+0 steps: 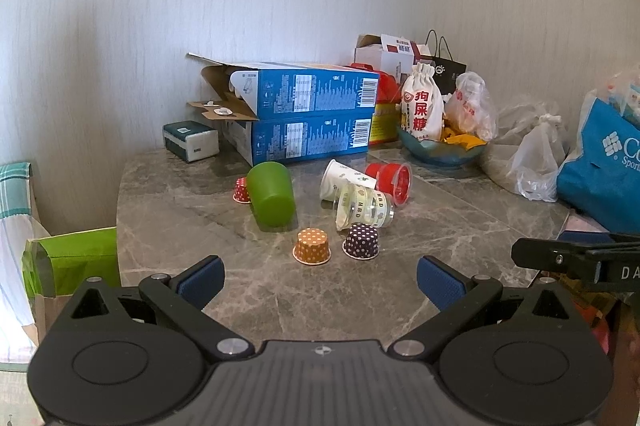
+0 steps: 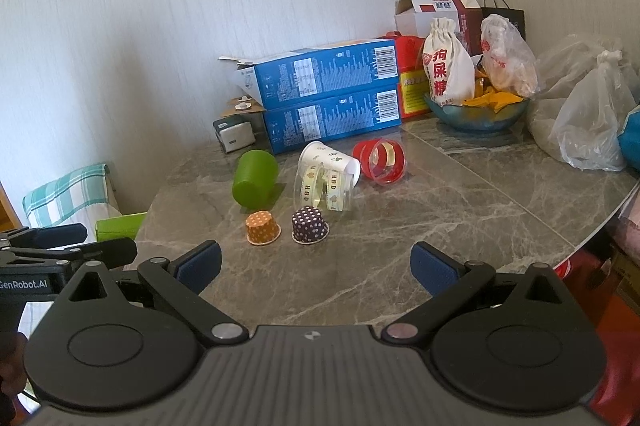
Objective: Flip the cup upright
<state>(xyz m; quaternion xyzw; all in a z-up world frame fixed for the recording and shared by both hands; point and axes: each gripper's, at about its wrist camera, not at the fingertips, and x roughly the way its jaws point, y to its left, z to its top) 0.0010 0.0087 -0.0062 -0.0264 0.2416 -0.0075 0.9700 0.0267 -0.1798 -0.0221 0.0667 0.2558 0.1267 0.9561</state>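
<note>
Several cups lie on the grey marble table (image 1: pixel 248 298). A green cup (image 1: pixel 271 193) (image 2: pixel 255 179) lies tipped over. A white paper cup (image 1: pixel 344 180) (image 2: pixel 329 159), a clear HBD cup (image 1: pixel 362 207) (image 2: pixel 324 189) and a red clear cup (image 1: pixel 390 182) (image 2: pixel 382 160) lie on their sides. An orange dotted cup (image 1: pixel 312 246) (image 2: pixel 263 228), a purple dotted cup (image 1: pixel 361 240) (image 2: pixel 309 225) and a small red dotted cup (image 1: pixel 241 190) stand upside down. My left gripper (image 1: pixel 320 282) is open and empty, short of the cups. My right gripper (image 2: pixel 316 268) is open and empty too.
Two stacked blue boxes (image 1: pixel 304 114) (image 2: pixel 328 90), a tissue pack (image 1: pixel 191 140), a bowl with a cloth sack (image 1: pixel 440 146) (image 2: pixel 476 110) and plastic bags (image 1: pixel 536 154) (image 2: pixel 588 122) line the back by the wall. A blue bag (image 1: pixel 604 162) sits right. The table edge drops left and right.
</note>
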